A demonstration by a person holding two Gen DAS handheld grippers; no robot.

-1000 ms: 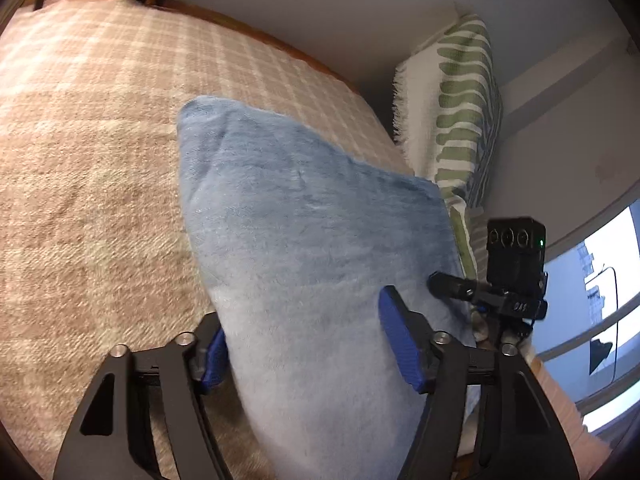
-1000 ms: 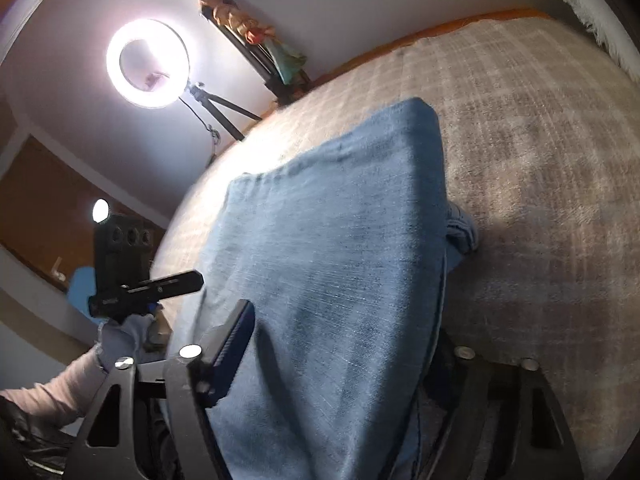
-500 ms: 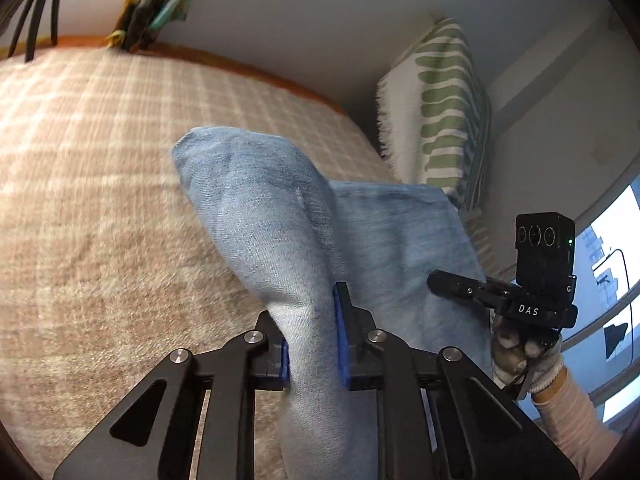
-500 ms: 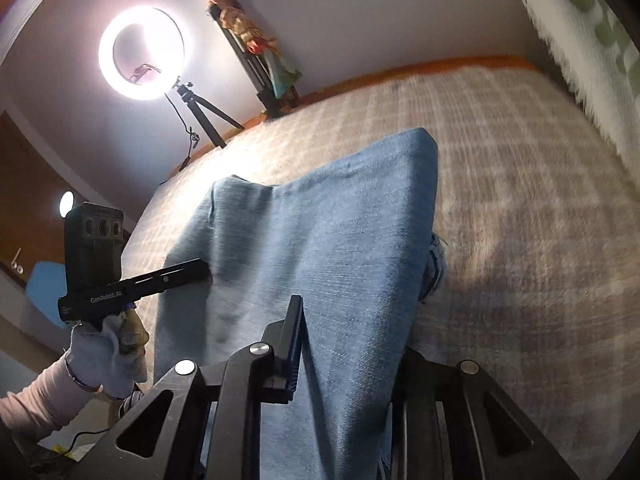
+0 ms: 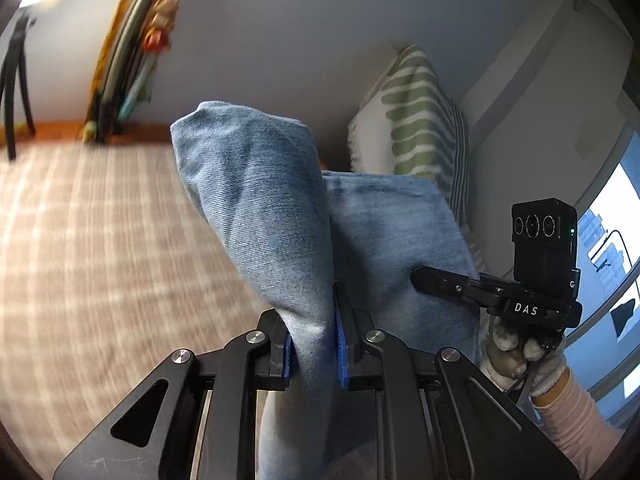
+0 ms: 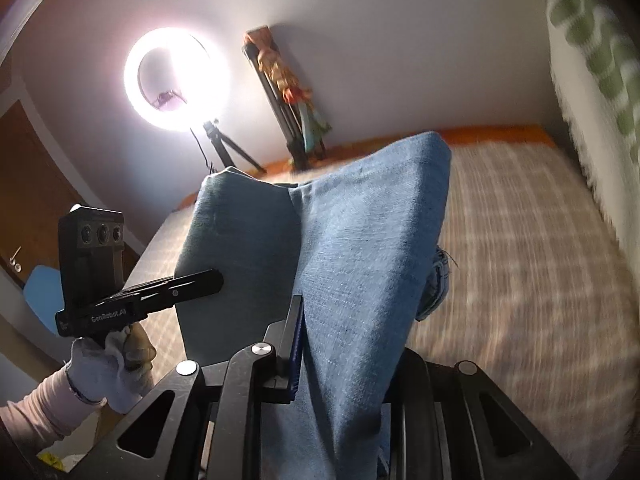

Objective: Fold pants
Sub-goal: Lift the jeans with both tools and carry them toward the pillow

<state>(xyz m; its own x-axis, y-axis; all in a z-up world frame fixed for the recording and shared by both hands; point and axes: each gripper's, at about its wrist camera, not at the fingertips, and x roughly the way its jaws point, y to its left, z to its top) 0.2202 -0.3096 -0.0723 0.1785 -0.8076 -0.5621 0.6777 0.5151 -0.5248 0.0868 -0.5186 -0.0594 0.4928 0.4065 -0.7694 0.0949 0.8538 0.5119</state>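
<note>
Left gripper: jaws have just been closing and now pinch a bunched fold of the pants, blue pads pressed on the denim from both sides. Right gripper: jaws likewise just closed, clamped on a thicker fold of the same pants; only the left pad shows, the cloth hides the other.

Pants: light blue denim, held up off the bed between the two grippers, draped forward in a broad sheet. Far folded edge hangs free above the bedspread. A frayed hem dangles under the right side of the sheet.

Around: checked brown bedspread below, blurred. In the left view the right gripper's arm crosses in front of the denim, a gloved hand under it. In the right view the left gripper's arm does the same, gloved hand and pale sleeve beneath.

Edges: green-striped pillow stands against the wall just behind the pants' far right corner. Orange bed edge along the far side. Beyond it, on the floor, a lit ring light on a tripod and a folded stand with coloured cloth against the wall. Window to the right.

Room: bedspread lies bare to the left of the left view and to the right of the right view.
</note>
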